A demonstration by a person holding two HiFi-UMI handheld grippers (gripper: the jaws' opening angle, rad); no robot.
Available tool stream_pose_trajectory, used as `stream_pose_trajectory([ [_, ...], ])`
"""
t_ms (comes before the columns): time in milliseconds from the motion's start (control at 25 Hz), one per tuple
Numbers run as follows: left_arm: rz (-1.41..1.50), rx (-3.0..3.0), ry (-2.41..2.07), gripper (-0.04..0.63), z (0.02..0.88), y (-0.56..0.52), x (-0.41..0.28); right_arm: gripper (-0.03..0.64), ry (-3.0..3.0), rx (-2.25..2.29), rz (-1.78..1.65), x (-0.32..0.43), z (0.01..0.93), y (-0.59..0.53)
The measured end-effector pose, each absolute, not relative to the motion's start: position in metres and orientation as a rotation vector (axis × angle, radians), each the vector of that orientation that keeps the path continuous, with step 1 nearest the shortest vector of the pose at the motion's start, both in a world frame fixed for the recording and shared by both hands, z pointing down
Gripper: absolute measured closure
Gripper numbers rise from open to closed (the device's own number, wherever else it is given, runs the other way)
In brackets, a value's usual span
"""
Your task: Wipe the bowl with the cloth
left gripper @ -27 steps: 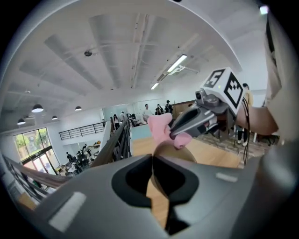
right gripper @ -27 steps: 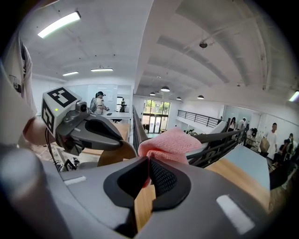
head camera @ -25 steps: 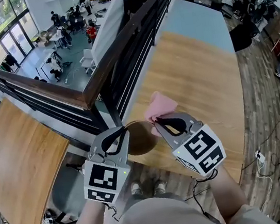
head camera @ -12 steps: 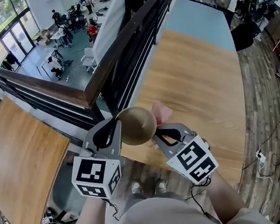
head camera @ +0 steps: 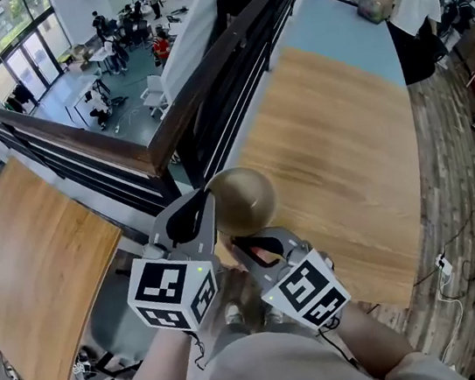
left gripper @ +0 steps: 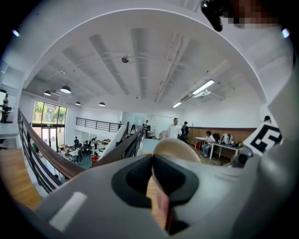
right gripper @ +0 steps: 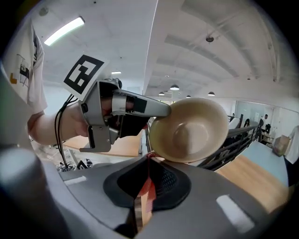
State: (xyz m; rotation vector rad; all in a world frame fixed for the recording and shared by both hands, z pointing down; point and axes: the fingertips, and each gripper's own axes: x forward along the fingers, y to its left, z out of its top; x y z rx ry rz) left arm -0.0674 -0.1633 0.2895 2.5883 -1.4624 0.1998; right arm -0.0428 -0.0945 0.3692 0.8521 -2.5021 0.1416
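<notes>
The left gripper [head camera: 208, 203], jaws pinched on its rim, holds the tan bowl [head camera: 243, 199] in the air over the worktop's [head camera: 337, 143] near edge, hollow turned toward the right gripper [head camera: 239, 246], whose jaws clamp the pink cloth [right gripper: 145, 189] just below the bowl. A good wipe likely means lifting the cloth into the hollow and sweeping round. The railing [head camera: 99, 148] stands close on the left, and little cloth shows beyond the jaws.

Premises: open-plan workspace, mezzanine level. Evidence: dark railing [head camera: 62, 140] overlooking a lower floor [head camera: 128, 77] with people at desks; long wooden counter [head camera: 338, 152]; tall windows [head camera: 17, 49]; ceiling strip lights [left gripper: 203, 87]; plank floor [head camera: 463, 186].
</notes>
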Motion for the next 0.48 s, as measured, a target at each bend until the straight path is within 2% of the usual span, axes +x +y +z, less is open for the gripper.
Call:
stream_pose_trajectory([
  [240, 0.204, 2.6, -1.478, 0.584, 0.287, -0.16, -0.066, 0.603, -2.619, 0.881, 0.315, -0.053, 0.362, -0.093],
  [480, 0.247, 2.586, -1.52, 0.584, 0.292, -0.161, -0.081, 0.603, -2.58, 0.957, 0.303, -0.037, 0.363, -0.098],
])
